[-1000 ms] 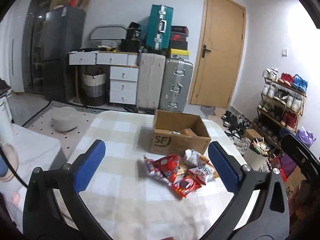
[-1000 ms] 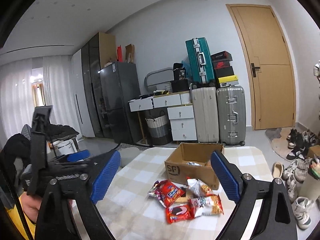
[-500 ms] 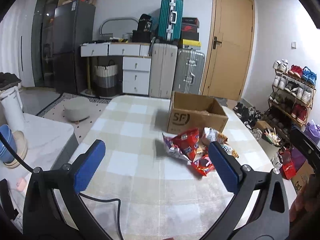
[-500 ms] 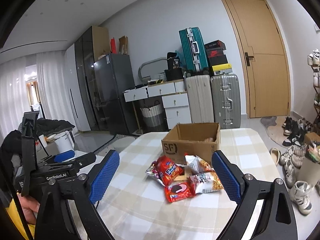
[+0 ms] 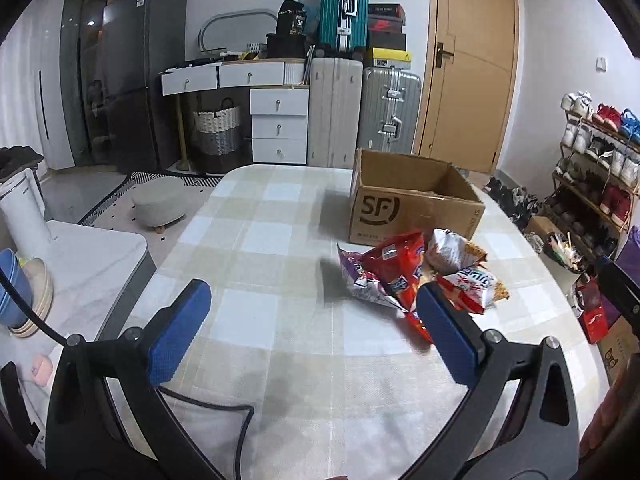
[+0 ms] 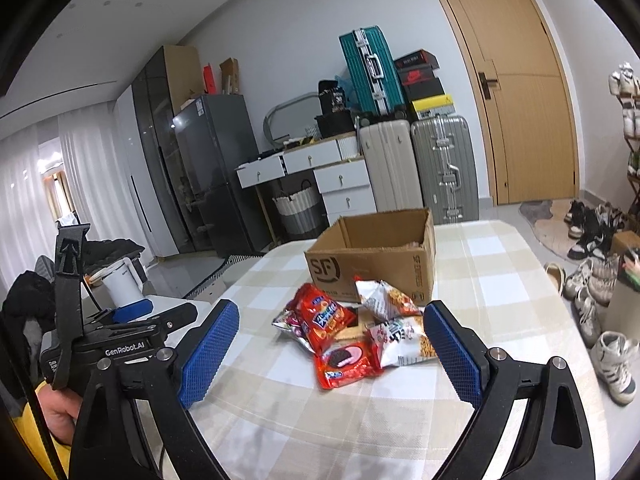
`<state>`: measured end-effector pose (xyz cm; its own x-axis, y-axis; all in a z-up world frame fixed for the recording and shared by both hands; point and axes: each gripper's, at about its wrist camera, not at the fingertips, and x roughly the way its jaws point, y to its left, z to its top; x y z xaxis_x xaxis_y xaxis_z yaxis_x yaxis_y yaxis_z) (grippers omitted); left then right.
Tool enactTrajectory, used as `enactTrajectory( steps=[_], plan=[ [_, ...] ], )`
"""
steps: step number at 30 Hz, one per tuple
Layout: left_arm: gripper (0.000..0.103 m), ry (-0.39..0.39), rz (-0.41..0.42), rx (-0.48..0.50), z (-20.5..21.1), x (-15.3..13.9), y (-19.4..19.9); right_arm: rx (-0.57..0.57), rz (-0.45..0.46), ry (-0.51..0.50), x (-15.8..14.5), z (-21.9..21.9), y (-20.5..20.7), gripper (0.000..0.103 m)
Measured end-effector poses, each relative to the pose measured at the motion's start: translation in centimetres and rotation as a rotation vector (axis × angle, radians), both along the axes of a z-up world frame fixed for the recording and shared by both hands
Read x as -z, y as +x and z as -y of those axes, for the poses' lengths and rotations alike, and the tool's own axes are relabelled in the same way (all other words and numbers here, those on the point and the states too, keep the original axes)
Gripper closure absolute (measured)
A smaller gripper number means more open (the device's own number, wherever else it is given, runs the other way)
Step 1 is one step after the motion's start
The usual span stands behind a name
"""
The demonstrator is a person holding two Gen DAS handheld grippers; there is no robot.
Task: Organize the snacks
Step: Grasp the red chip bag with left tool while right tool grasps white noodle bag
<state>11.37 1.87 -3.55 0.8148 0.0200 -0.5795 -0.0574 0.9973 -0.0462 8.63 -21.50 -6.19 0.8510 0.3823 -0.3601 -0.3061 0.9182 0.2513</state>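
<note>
Both grippers, left gripper and right gripper, hover spread wide, holding nothing.
Snack packets touch the "SF" cardboard box; bare checked tablecloth lies left of it.

The cardboard box hides most of its contents, and overlapping snack packets partly cover 1 another.

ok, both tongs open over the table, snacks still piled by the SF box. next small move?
Probably ease the right tongs down onto the red cookie pack: it lies nearest, atop the pile, between their open jaws, just before the open cardboard box.
</note>
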Motion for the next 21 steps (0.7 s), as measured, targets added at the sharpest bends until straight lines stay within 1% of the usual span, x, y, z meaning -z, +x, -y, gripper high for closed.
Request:
enactTrajectory(
  steps=[8,10,15,19,21],
  plan=[
    [0.0,0.024,-0.036,-0.001,0.9,2.0,4.8,-0.001,-0.057,0.013,2.2,0.8,2.6,0.008],
    [0.0,0.024,-0.031,0.023,1.4,2.3,5.9,0.003,-0.067,0.015,2.7,1.0,3.2,0.008],
    [0.0,0.038,-0.036,0.141,4.3,3.4,9.5,0.021,-0.103,0.035,4.1,2.1,5.1,0.008],
    [0.0,0.047,-0.071,0.209,6.6,4.9,12.5,0.031,-0.132,0.057,5.2,3.1,6.4,0.008],
    [0.0,0.044,-0.105,0.216,7.2,6.2,14.3,0.032,-0.146,0.066,5.7,3.5,6.9,0.008]
  ],
)
